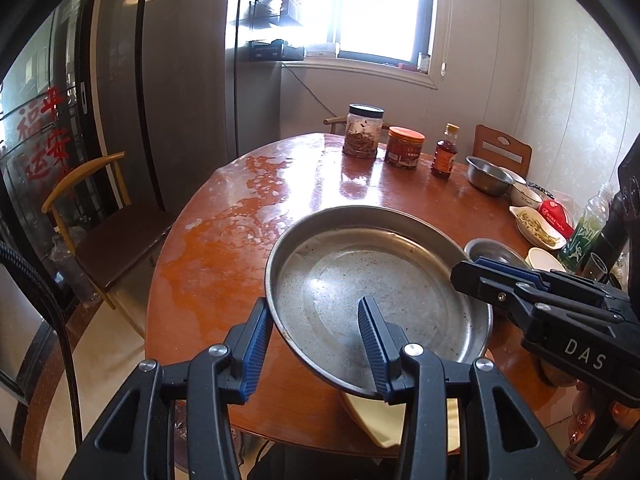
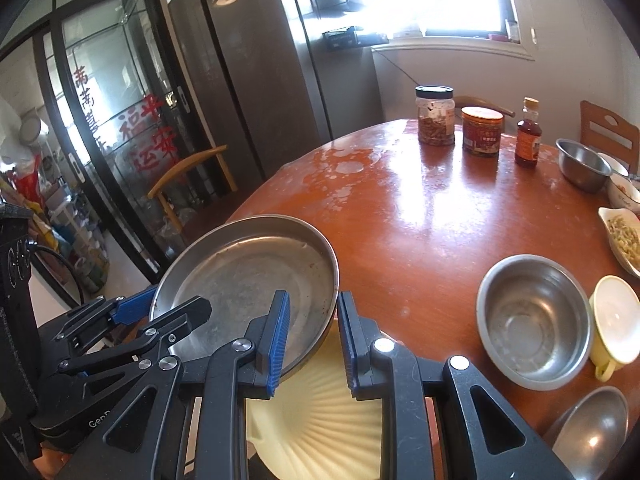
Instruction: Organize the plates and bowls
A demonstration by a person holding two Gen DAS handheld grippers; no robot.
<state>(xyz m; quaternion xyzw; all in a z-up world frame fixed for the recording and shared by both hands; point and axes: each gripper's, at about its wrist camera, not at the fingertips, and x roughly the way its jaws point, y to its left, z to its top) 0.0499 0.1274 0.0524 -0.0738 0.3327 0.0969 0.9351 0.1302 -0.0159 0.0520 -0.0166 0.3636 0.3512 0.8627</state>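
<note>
A large round steel plate (image 1: 376, 280) is tilted above the red wooden table (image 1: 224, 256); it also shows in the right wrist view (image 2: 248, 276). My left gripper (image 1: 316, 344) is open, its jaws straddling the plate's near rim. My right gripper (image 2: 312, 336) is open too, its jaws on either side of the plate's right rim; it shows at the right of the left wrist view (image 1: 496, 276). A cream ribbed plate (image 2: 320, 416) lies on the table under the steel plate. A small steel bowl (image 2: 534, 320) sits to the right.
Two jars (image 1: 362, 130) (image 1: 404, 147) and a sauce bottle (image 1: 445, 152) stand at the table's far side. A steel bowl (image 1: 489, 176), food dishes (image 1: 538, 224), a cream cup (image 2: 614, 320) and a steel lid (image 2: 592, 432) crowd the right side. A chair (image 1: 104, 232) stands left.
</note>
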